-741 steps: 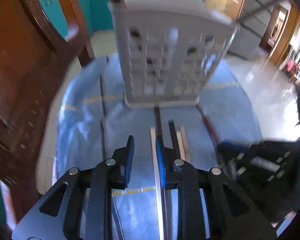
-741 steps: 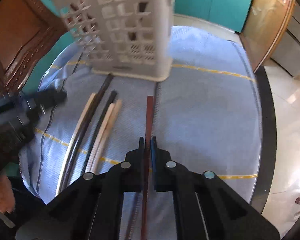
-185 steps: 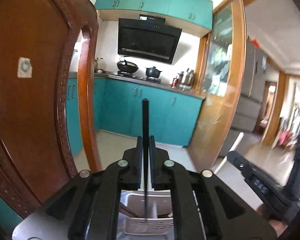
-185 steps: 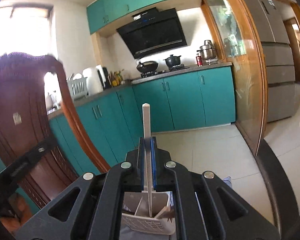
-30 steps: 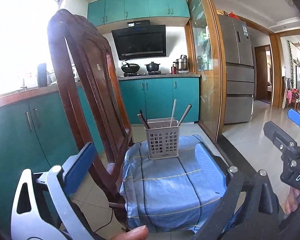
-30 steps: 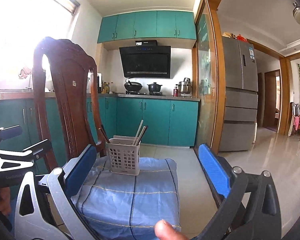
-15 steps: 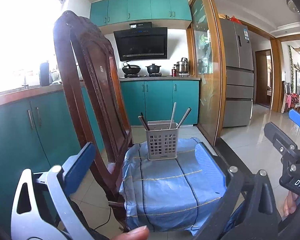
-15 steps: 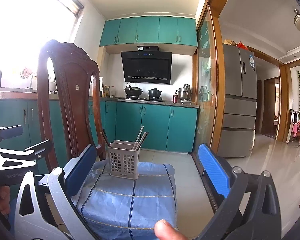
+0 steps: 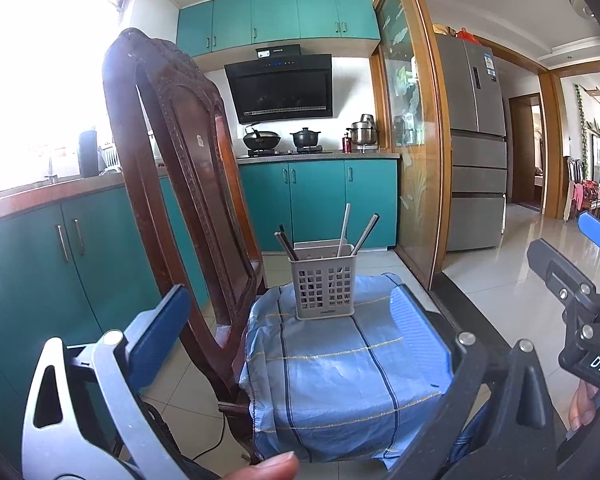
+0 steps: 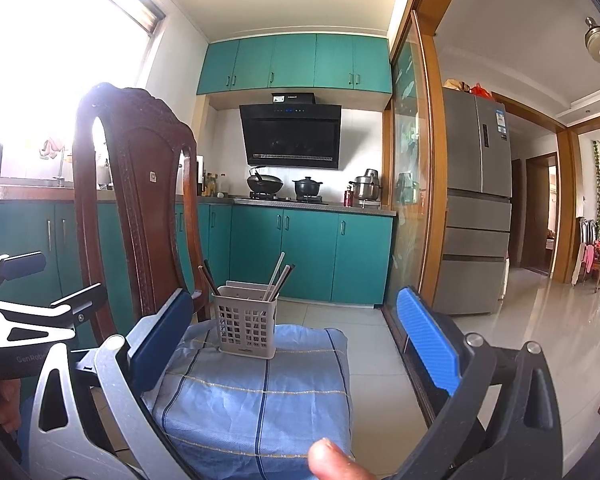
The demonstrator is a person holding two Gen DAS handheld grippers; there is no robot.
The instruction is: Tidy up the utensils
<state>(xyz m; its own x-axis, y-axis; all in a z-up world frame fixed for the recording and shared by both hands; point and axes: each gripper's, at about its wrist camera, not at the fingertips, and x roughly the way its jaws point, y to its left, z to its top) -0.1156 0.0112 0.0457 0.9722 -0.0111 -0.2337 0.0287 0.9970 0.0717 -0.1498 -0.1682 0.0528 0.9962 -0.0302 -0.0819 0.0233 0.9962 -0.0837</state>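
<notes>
A grey perforated utensil basket (image 9: pixel 323 285) (image 10: pixel 245 330) stands upright at the far end of a blue checked cloth (image 9: pixel 340 380) (image 10: pixel 260 392) on a chair seat. Several chopsticks (image 9: pixel 366 232) (image 10: pixel 278 276), dark and pale, lean out of its top. My left gripper (image 9: pixel 288 328) is open and empty, held well back from the basket. My right gripper (image 10: pixel 296 344) is also open and empty, likewise far back. The right gripper's body shows at the right edge of the left wrist view, and the left gripper's at the left edge of the right wrist view.
A dark carved wooden chair back (image 9: pixel 180 184) (image 10: pixel 136 208) rises left of the cloth. Teal cabinets (image 9: pixel 320 200), a stove with pots (image 9: pixel 284 140), a glass door frame (image 9: pixel 416 152) and a fridge (image 9: pixel 476 152) lie behind. Fingertips (image 9: pixel 268 468) (image 10: pixel 328 460) show at the bottom.
Both grippers have drawn slightly further back and up from the chair; the basket looks a little smaller. Both stay open and empty, whereas seconds earlier each was shut on a chopstick over the basket.
</notes>
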